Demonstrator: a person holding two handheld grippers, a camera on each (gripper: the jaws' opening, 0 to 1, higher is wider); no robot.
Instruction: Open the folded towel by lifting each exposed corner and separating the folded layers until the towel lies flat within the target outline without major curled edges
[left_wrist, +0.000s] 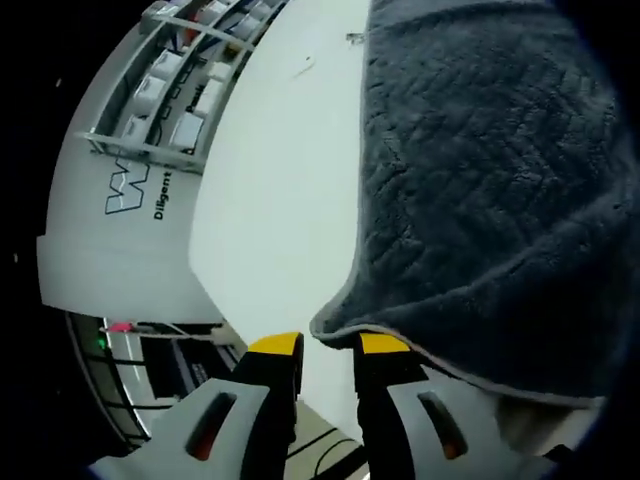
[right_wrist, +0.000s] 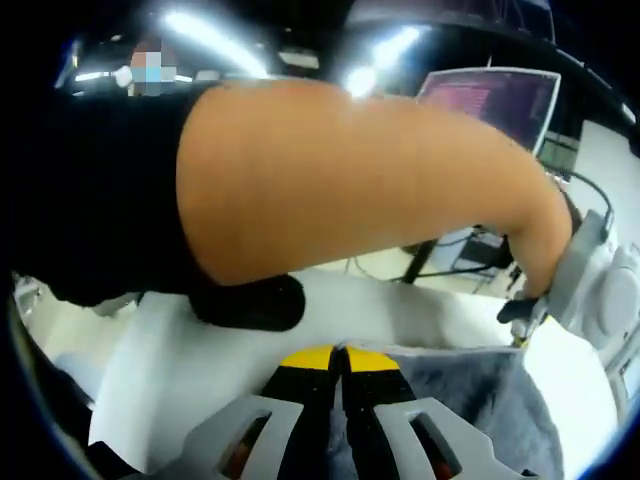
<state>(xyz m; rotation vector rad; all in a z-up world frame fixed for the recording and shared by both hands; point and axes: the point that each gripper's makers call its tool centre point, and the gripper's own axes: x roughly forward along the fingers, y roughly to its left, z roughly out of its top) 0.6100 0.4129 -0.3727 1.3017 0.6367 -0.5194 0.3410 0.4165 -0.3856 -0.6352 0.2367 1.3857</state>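
Both grippers are working the grey towel (left_wrist: 480, 180) at the white table's (left_wrist: 280, 200) edge: my left gripper (left_wrist: 328, 345) is sitting narrowly parted beside its corner, my right gripper (right_wrist: 338, 358) is apparently clamping the towel's edge.

A white table (left_wrist: 280, 200) stretches ahead of the left jaws. A dark grey towel (left_wrist: 490, 170) lies on it, ahead and right of those jaws, one corner reaching right up to the jaw tips. Small scraps (left_wrist: 305, 66) lie far ahead, near the table's far edge.

In the right gripper view, the white table (right_wrist: 180, 350) runs left of the jaws, and the grey towel (right_wrist: 470, 400) lies on it beside them, to their right.
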